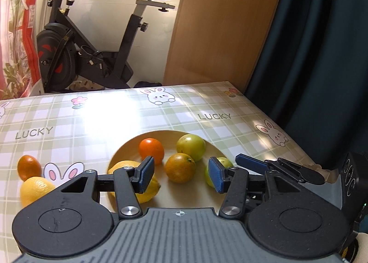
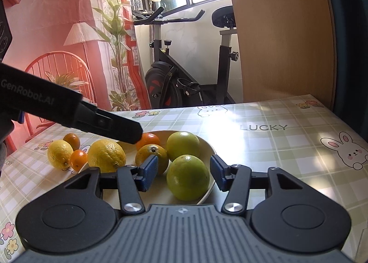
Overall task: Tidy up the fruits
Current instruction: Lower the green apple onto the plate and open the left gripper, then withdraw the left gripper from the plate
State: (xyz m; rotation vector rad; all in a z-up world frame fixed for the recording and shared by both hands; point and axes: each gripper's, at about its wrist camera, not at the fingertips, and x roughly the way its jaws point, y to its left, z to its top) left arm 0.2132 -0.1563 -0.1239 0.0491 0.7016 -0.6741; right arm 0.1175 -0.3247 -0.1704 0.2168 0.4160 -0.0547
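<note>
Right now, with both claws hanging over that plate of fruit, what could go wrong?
1. The left gripper and right gripper, both open, work over one plate; they could bump each other.
2. The near green fruit sits by the rim; a nudge might roll it off onto the table.
3. The big lemon lies at the plate's left edge and could roll into the loose fruit beside it.

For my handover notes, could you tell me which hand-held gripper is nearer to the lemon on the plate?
Left. The left hand-held gripper has one finger right over the lemon on the plate; the right hand-held gripper is open around the near green fruit, further off.
</note>
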